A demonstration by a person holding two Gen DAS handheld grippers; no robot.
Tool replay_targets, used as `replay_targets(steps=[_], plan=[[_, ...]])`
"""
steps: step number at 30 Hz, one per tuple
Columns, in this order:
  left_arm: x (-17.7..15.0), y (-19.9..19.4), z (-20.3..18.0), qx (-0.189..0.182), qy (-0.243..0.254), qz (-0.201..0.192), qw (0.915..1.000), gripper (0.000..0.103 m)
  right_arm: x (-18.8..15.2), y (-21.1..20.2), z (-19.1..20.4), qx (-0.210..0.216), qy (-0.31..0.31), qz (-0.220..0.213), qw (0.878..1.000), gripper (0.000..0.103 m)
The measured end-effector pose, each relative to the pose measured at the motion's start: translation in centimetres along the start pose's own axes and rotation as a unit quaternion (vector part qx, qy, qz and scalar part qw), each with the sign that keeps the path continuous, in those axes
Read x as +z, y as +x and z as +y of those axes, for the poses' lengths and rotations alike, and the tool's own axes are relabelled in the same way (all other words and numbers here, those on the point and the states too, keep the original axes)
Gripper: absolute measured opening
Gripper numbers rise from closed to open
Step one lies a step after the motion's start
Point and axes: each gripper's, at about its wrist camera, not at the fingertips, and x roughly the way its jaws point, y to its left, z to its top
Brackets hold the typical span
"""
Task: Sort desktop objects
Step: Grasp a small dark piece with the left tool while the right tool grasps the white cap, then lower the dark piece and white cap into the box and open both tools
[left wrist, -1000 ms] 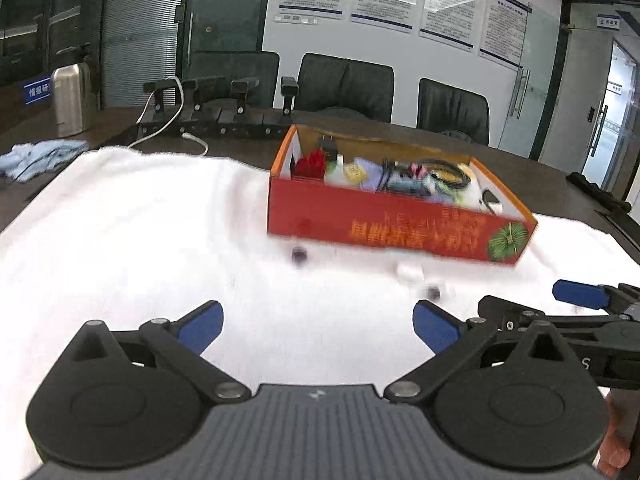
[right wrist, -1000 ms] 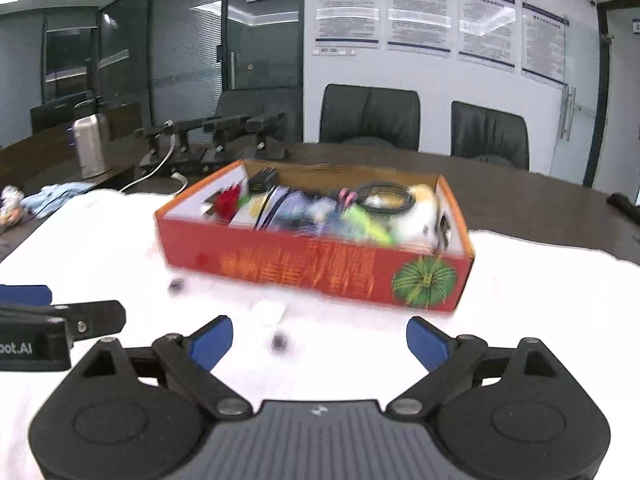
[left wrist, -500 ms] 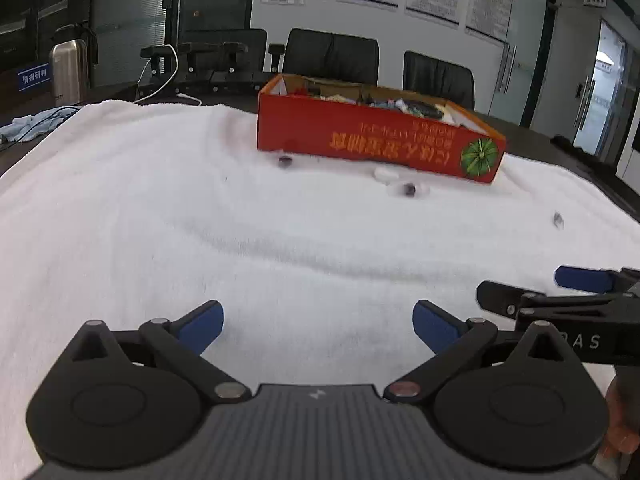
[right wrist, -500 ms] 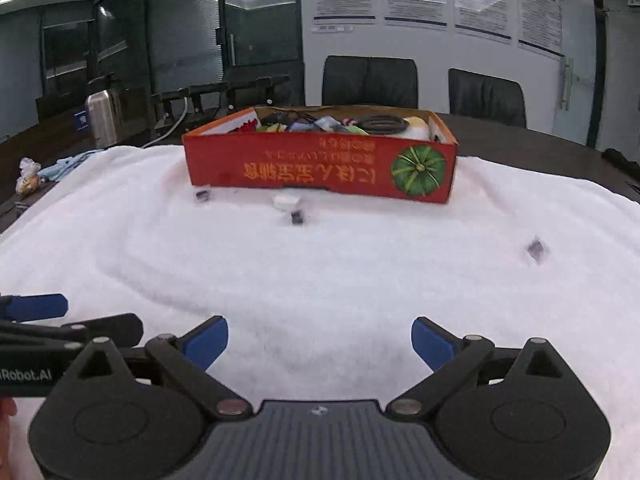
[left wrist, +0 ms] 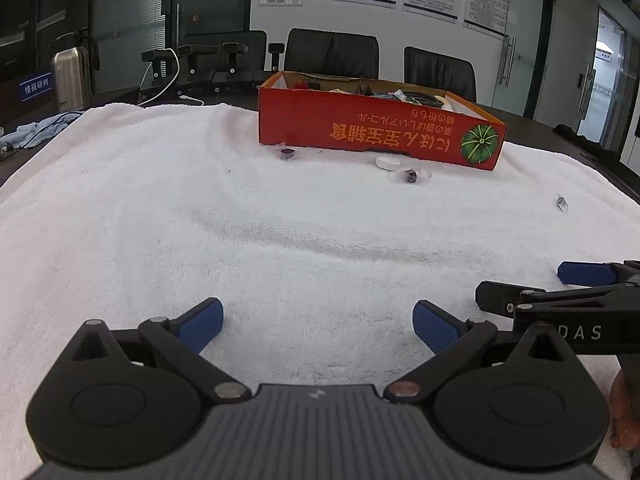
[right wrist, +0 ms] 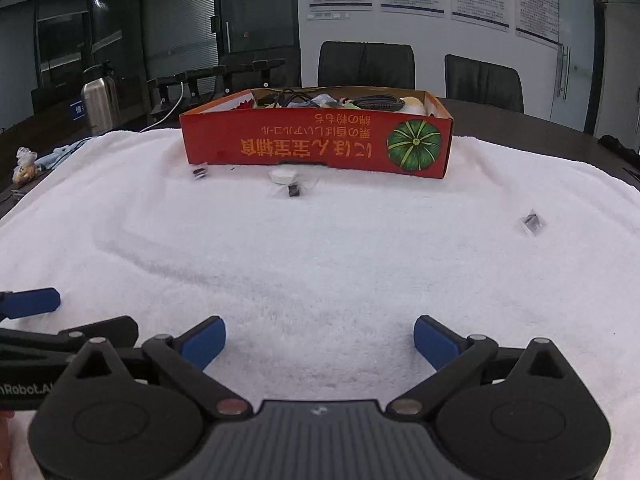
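A red cardboard box full of mixed small items stands on the white towel at the far side. In front of it lie a white round cap, a small dark piece in clear wrap and another dark piece. A further wrapped piece lies off to the right. My left gripper and right gripper are open and empty, low over the near towel, side by side.
A steel thermos and a blue cloth are at the left table edge. Black stands with a white cable and office chairs sit behind the box. Dark table shows beyond the towel at right.
Both grippers have pulled back from the box and dropped low toward the near towel. The box now looks farther away. Both stay open.
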Motion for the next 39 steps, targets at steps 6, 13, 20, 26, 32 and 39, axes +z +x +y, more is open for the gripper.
replay_targets(steps=[6, 13, 20, 26, 32, 39], plan=[[2.1, -1.1, 0.5, 0.003, 0.011, -0.033, 0.9994, 0.103, 0.2, -0.2, -0.4, 0.034, -0.008, -0.002, 0.999, 0.102], [8.4, 2.2, 2.2, 0.018, 0.078, -0.034, 0.9962, 0.103, 4.6, 0.3, -0.4, 0.079, -0.097, -0.029, 0.992, 0.101], [13.2, 9.9, 3.3, 0.023, 0.094, -0.005, 0.9953, 0.088, 9.7, 6.1, -1.2, 0.102, -0.102, -0.054, 0.988, 0.081], [15.1, 14.5, 4.3, -0.007, 0.022, 0.019, 0.9996, 0.064, 11.8, 11.2, -0.5, 0.112, -0.092, -0.04, 0.989, 0.07], [14.0, 16.3, 5.3, -0.039, -0.021, 0.022, 0.9988, 0.036, 12.6, 14.2, -0.3, 0.111, -0.076, -0.028, 0.99, 0.04], [13.4, 16.1, 5.5, -0.053, -0.038, 0.005, 0.9978, 0.013, 12.1, 15.0, -0.6, 0.121, -0.06, -0.018, 0.991, 0.027]])
